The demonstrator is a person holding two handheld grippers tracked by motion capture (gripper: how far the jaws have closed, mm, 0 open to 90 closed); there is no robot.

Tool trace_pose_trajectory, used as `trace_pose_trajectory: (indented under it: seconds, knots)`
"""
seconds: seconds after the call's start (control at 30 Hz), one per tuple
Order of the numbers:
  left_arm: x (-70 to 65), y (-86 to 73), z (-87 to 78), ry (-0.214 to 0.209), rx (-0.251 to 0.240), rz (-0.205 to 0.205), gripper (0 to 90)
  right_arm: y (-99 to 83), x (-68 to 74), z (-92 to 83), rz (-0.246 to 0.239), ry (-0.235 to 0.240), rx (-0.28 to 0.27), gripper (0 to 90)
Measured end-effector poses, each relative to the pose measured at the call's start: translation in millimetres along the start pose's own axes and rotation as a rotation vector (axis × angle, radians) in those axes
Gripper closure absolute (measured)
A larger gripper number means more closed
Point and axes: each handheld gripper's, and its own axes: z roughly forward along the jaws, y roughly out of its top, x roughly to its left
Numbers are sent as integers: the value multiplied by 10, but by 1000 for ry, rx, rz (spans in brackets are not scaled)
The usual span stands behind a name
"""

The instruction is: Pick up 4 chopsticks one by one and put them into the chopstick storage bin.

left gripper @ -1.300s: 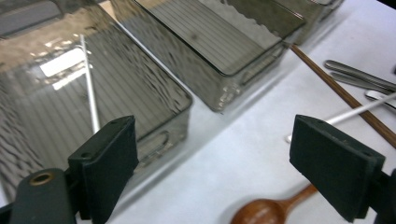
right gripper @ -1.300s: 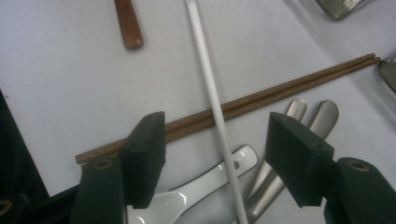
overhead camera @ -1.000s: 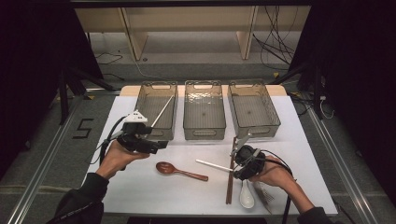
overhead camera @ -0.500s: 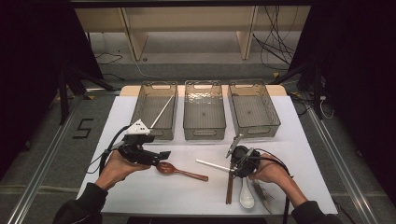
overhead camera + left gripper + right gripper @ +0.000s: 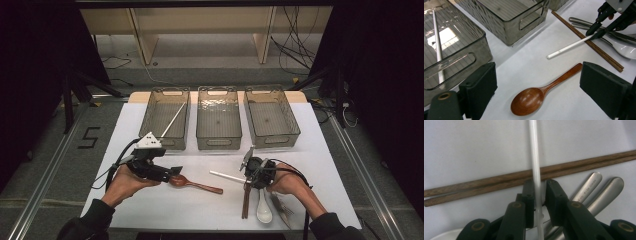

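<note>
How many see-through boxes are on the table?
3, side by side along the far edge of the table: the left box has a white stick leaning inside, the middle box and the right box look empty.

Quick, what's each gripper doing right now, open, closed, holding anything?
Left gripper: open, jaws either side of the wooden spoon, not gripping it.
Right gripper: jaws have just been closing, now shut on the white chopstick.
</note>
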Motion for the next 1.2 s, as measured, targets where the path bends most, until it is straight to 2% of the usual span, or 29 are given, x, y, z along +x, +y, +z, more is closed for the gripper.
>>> trace_pose_trajectory:
  seconds: [0.17, 0.37, 0.5, 0.53, 0.57, 0.77, 0.97, 1.2]
  knots:
    - [3, -1, 2, -1, 5, 2, 135, 9, -15, 3, -8, -3, 12, 822]
    - [18, -21, 35, -5, 16, -1, 137, 21, 4, -11, -74, -15, 16, 854]
    - [-1, -15, 45, -10, 17, 11, 140, 40, 29, -116, -97, -34, -30, 857]
    - [-6, -14, 48, -11, 21, 16, 141, 50, 45, -150, -89, -38, -48, 857]
    - [-19, -16, 57, -14, 19, 12, 141, 59, 54, -186, -100, -38, -60, 857]
    - [-86, -15, 104, -37, 43, 53, 146, 125, 174, -336, -137, -27, -124, 858]
    - [-161, -13, 179, -63, 58, 92, 154, 193, 293, -454, -164, -22, -170, 859]
    - [-246, -5, 255, -87, 95, 144, 155, 268, 432, -529, -198, -6, -197, 859]
